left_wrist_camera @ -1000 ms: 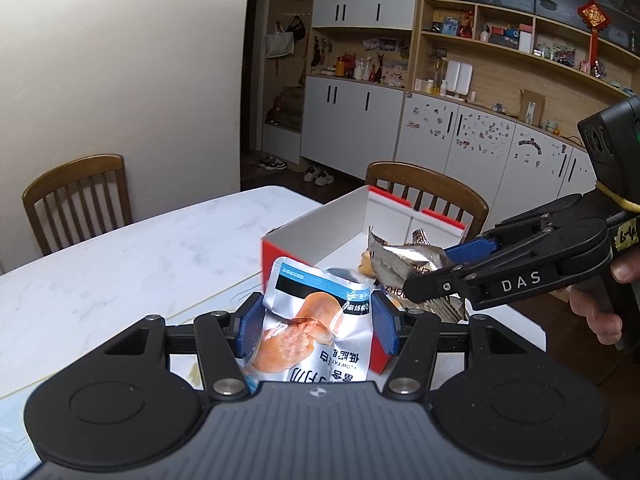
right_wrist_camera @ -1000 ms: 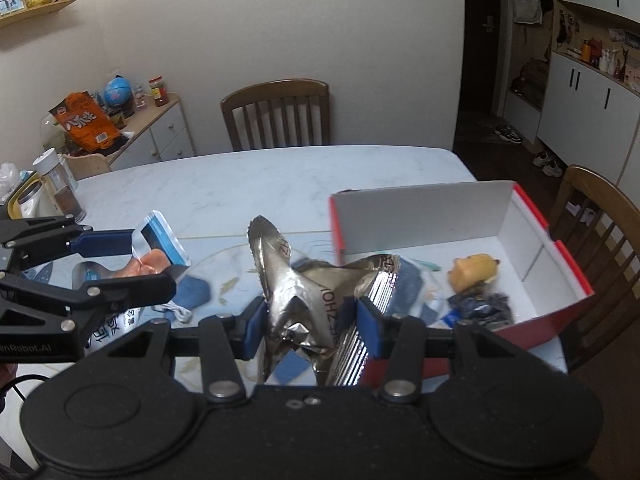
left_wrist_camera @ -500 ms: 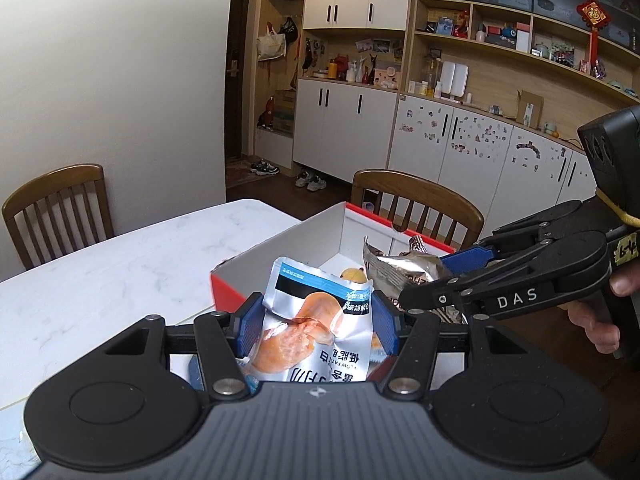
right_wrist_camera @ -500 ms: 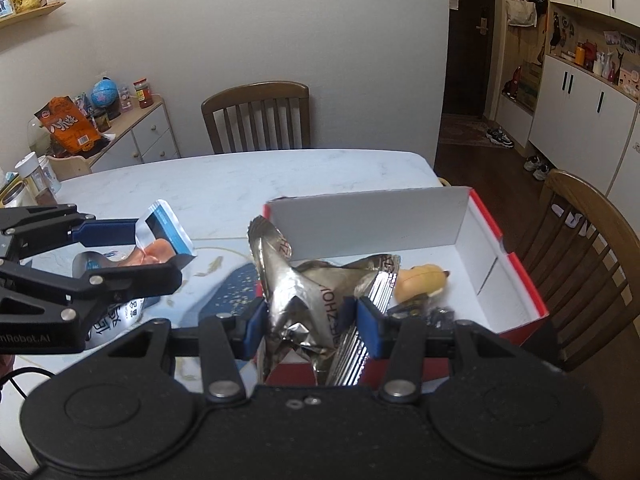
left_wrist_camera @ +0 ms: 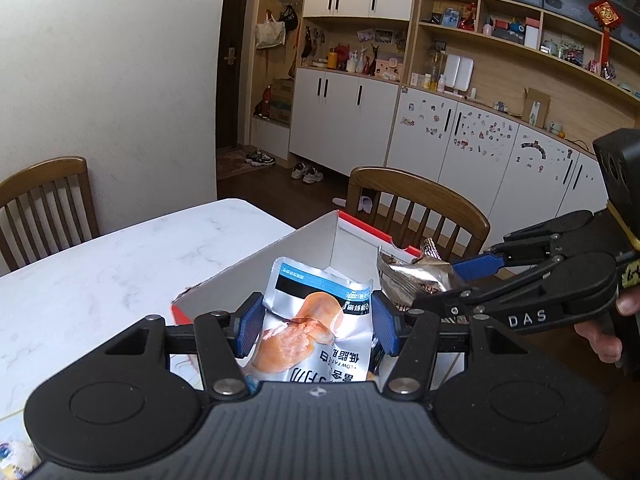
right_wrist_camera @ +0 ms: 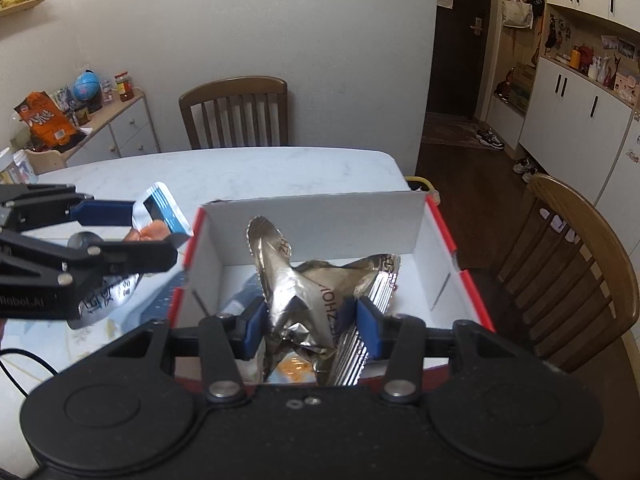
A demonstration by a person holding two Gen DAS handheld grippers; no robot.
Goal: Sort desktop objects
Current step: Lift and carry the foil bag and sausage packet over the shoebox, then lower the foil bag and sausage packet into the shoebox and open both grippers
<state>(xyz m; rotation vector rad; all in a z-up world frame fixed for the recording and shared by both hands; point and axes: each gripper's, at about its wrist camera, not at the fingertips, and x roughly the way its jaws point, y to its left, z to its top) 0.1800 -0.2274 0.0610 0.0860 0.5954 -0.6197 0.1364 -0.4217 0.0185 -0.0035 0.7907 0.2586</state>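
two wooden chairs [right_wrist_camera: 234, 110] flank white marble table [right_wrist_camera: 248, 172].

- A home, in its dining and living area: a white marble-look dining table [right_wrist_camera: 240, 172] fills the middle of both views, with wooden slat-back chairs [right_wrist_camera: 236, 114] drawn up around it.
- Upper right of the left wrist view: open wall shelves [left_wrist_camera: 520, 36] crowded with ornaments and boxes, a red knot charm [left_wrist_camera: 606, 14] hanging among them.
- Below them, white cabinets [left_wrist_camera: 460, 140] dotted with small stickers.
- Centre of that view: shoes [left_wrist_camera: 306, 172] on the dark floor by a hallway door, bags [left_wrist_camera: 272, 32] hung above.
- Upper left of the right wrist view: a low sideboard [right_wrist_camera: 116, 128] holding a small globe [right_wrist_camera: 85, 85], jars and a snack bag.
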